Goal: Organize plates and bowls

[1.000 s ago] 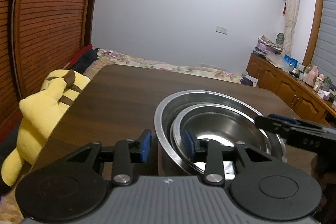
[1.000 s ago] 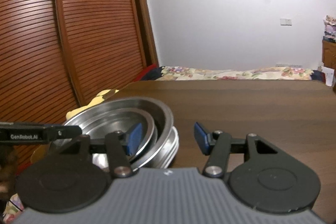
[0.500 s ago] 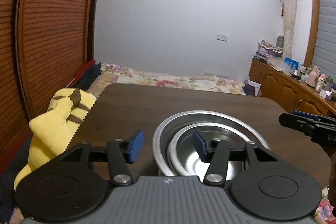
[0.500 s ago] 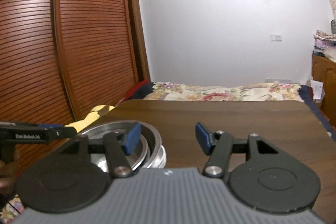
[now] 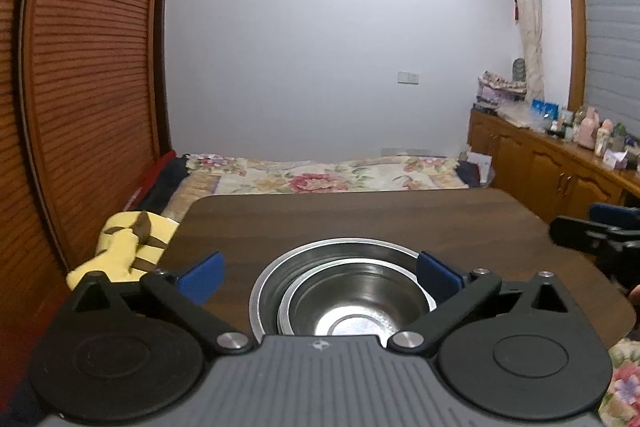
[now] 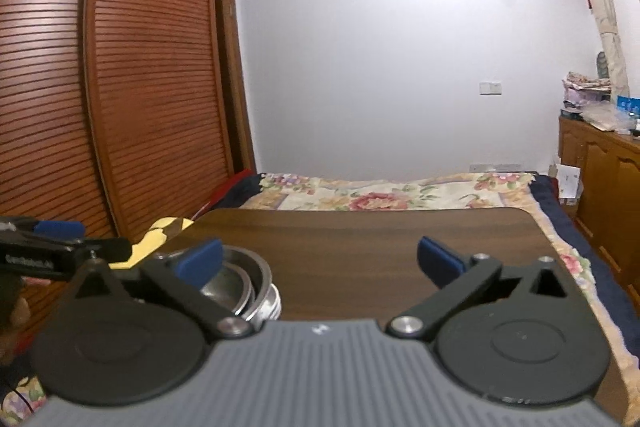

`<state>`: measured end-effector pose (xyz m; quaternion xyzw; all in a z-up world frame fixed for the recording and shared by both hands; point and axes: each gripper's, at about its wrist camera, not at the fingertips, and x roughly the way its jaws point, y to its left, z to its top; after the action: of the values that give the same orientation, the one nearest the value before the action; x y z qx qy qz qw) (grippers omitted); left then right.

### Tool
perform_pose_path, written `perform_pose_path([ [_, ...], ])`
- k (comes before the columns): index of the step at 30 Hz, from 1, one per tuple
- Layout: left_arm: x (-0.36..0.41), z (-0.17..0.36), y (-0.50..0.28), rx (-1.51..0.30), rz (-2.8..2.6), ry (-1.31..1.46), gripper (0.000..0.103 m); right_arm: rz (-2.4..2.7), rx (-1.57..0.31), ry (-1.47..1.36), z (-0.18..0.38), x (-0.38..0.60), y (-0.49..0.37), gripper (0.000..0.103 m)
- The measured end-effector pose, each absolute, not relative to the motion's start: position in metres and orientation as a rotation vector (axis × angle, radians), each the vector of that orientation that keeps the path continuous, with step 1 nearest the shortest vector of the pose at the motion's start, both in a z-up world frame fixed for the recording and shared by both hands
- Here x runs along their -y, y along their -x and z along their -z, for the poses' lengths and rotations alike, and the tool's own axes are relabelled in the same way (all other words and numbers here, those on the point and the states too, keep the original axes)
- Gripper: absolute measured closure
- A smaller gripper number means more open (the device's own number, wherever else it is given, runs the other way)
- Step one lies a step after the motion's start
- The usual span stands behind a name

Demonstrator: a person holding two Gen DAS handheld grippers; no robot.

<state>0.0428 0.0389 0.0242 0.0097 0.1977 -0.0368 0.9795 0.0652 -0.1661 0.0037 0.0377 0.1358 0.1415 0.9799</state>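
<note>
On the bench [image 5: 360, 223], near its front left edge, sits the bowl stack [image 5: 344, 291]: a small steel bowl nested in a larger one, upright, rims level. Left gripper [image 5: 318, 273] jaws opening, now spread wide; a second ago they straddled the near rim, one pad inside and one outside. Now both blue pads stand clear either side of the stack, touching nothing, and the stack shows lower and smaller in the left view, so the gripper has drawn back and up. Right gripper [image 6: 318, 259] same story: jaws opening to full spread, nothing between them but bare bench; its left pad [image 6: 199, 261] only overlaps the bowls [image 6: 236, 285] in the picture, no contact apparent. It too has backed off since a second ago, when the stack sat close under that pad. Yellow plush [image 5: 128, 247] lies off the bench's left edge, unmoved. Reading: nest set down and released by both grippers together. No plates or other bowls visible on the bench in either view, so this stacking step looks finished; whether more dishes remain out of view, cannot tell.
</note>
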Motion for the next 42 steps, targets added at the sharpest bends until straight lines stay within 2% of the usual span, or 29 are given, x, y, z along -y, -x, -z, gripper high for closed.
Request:
perform_pose_path([
  [23,0.016,0.003,-0.005,-0.39,0.061,-0.101,0.0,-0.094,-0.296,-0.087,0.02,0.176,-0.028,0.0],
  [42,0.007,0.024,-0.006,-0.438,0.037,-0.079,0.0,-0.074,-0.315,-0.073,0.034,0.176,-0.024,0.0],
])
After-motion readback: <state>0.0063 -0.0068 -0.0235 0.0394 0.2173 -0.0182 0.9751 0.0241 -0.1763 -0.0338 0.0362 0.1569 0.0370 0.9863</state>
